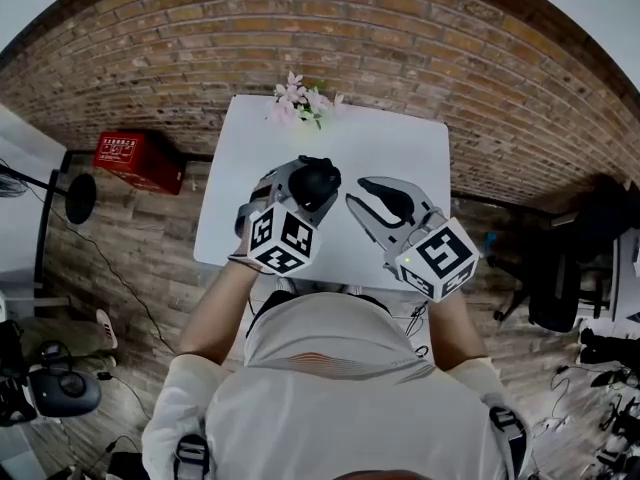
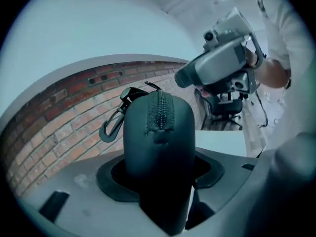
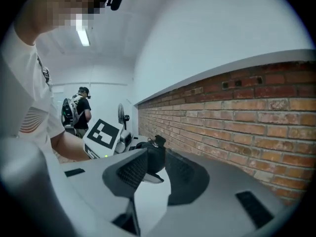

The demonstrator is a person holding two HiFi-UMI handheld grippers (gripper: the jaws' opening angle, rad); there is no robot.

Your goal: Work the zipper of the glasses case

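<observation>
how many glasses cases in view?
1. The glasses case is clamped in the left gripper, over the white table. The person's torso hides the table's near edge, so another could be hidden.

The room is an office-like workroom. A plain white table (image 1: 395, 153) stands against a bare brick wall (image 1: 400, 28) on a plank floor (image 1: 120, 268). Right of the table a black office chair (image 1: 556, 293) stands near loose cables (image 1: 590, 408). Left of the table are a red box (image 1: 138, 160) and a standing fan (image 1: 80, 197).
</observation>
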